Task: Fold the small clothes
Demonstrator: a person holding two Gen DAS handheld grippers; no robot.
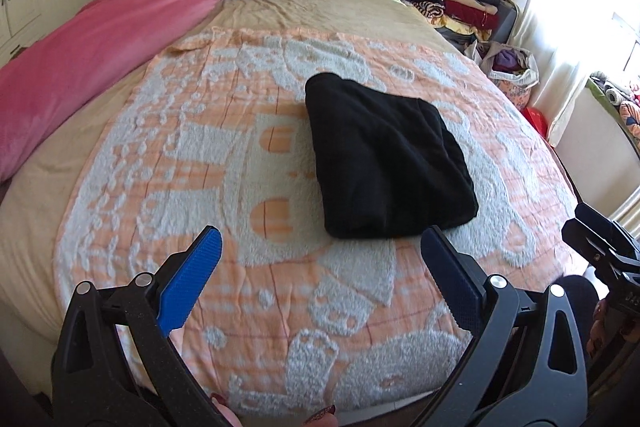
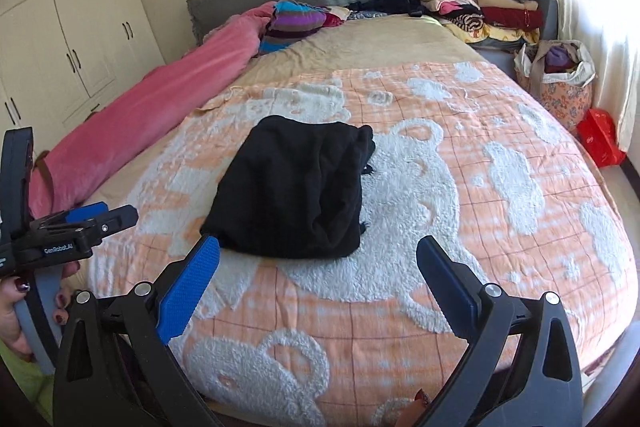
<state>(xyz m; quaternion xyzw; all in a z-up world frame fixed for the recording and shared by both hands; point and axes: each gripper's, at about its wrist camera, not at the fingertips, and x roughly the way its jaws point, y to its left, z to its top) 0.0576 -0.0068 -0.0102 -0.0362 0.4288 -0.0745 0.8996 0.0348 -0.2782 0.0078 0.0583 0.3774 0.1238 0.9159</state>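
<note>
Holding both tools back at the near edge of the bed (image 1: 60, 163), you have nothing clamped: the left gripper (image 1: 320, 247) stands with its jaws wide apart, and so does the right gripper (image 2: 318, 253). Neither one touches cloth.

Your task piece, the black garment (image 1: 384, 155), lies on the orange and white blanket (image 1: 192, 155) that covers the near part of the bed. It looks already folded into a compact, thick packet, with a rounded edge toward you and looser layers showing on its far right side in the right wrist view. From the left wrist camera it sits just ahead and a little right of the fingers; from the right wrist camera it sits ahead and left, so it lies between your two tools, where either one can reach it.

That blanket probably serves as your flat working surface, kept free around the garment. The stack of folded clothes (image 2: 480, 3) at the far right corner, near the headboard, is likely where finished pieces go. A pink quilt (image 1: 92, 59) is rolled along the left side, well apart.

My guess is the fold is nearly or fully done.
</note>
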